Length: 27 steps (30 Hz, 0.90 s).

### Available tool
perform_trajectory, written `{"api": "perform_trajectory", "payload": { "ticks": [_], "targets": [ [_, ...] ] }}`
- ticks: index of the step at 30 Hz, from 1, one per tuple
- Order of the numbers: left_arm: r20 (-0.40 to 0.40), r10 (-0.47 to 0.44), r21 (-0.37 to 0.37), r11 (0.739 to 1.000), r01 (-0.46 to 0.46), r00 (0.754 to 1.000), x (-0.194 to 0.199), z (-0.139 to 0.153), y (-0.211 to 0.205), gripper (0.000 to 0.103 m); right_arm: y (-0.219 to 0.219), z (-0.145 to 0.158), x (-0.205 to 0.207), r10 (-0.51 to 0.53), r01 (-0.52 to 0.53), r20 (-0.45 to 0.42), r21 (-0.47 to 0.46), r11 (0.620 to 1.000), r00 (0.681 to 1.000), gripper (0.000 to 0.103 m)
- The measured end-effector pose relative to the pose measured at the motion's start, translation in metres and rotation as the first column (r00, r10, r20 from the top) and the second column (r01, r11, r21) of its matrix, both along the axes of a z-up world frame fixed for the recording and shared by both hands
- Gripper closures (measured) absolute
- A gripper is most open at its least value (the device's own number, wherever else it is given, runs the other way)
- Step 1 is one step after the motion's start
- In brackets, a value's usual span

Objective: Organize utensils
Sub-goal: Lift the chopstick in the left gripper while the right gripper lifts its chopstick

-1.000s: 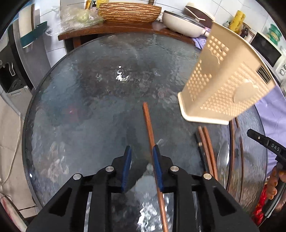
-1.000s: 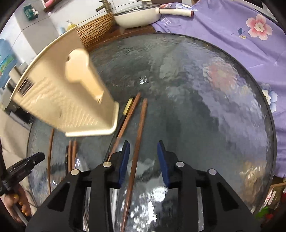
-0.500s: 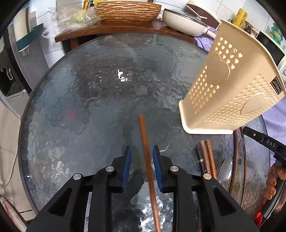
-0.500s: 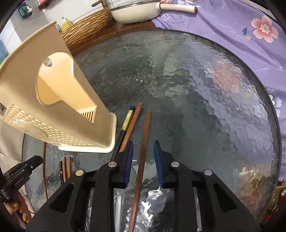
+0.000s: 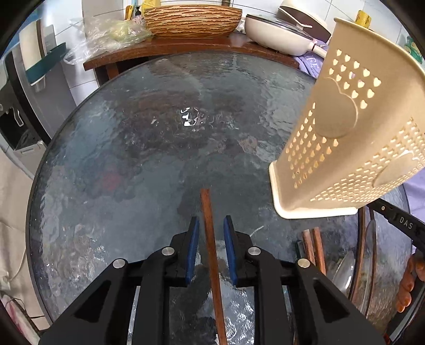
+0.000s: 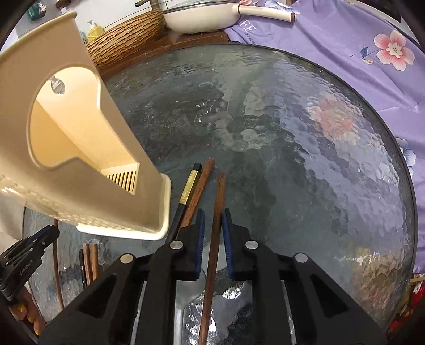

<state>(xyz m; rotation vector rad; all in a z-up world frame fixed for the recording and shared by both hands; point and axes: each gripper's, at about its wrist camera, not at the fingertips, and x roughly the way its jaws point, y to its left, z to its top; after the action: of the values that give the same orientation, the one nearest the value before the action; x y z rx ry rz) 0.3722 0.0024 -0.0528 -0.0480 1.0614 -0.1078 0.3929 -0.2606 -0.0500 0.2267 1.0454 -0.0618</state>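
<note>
A beige perforated utensil holder (image 5: 350,132) stands on the round glass table (image 5: 132,148); its open back shows in the right wrist view (image 6: 79,148). My left gripper (image 5: 211,223) is open, its blue pads either side of a brown wooden chopstick (image 5: 208,217) lying on the glass. My right gripper (image 6: 213,215) is narrowly open around another brown chopstick (image 6: 219,201). Beside it lie a second brown chopstick (image 6: 203,180) and a black chopstick with a gold band (image 6: 190,185). More chopsticks (image 5: 313,244) and a metal spoon (image 5: 342,268) lie below the holder.
A wooden side table holds a woven basket (image 5: 192,20), a white pan (image 5: 279,34) and a plastic bag (image 5: 111,34). A purple floral cloth (image 6: 372,53) lies beyond the table's right edge. The other gripper shows at the frame edge (image 6: 24,254).
Both grippers have drawn back along their chopsticks and narrowed around them. The utensil holder has come from tilted and moving to standing still on the glass.
</note>
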Motion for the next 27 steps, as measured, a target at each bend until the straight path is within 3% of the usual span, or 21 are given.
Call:
{"api": "perform_trajectory", "payload": {
  "ticks": [7, 17, 23, 27],
  "targets": [
    [0.024, 0.009, 0.036, 0.999, -0.01, 1.0, -0.004, -0.001, -0.002, 0.095, 0.001, -0.002, 0.008, -0.014, 0.014, 0.014, -0.023, 1.0, 1.0, 0.094],
    [0.075, 0.008, 0.106, 0.994, -0.015, 0.997, -0.014, -0.003, -0.014, 0.096, 0.003, -0.004, 0.0, -0.016, 0.018, 0.044, -0.03, 0.999, 0.999, 0.095],
    [0.064, -0.001, 0.04, 0.999, -0.001, 0.998, -0.017, 0.0, -0.009, 0.096, -0.005, -0.003, -0.008, -0.017, 0.014, 0.077, 0.037, 0.999, 0.997, 0.096],
    [0.097, -0.006, 0.014, 1.0, 0.004, 0.995, -0.024, 0.01, -0.004, 0.096, -0.009, 0.01, -0.019, -0.003, -0.007, 0.129, 0.077, 0.997, 0.992, 0.096]
  ]
}}
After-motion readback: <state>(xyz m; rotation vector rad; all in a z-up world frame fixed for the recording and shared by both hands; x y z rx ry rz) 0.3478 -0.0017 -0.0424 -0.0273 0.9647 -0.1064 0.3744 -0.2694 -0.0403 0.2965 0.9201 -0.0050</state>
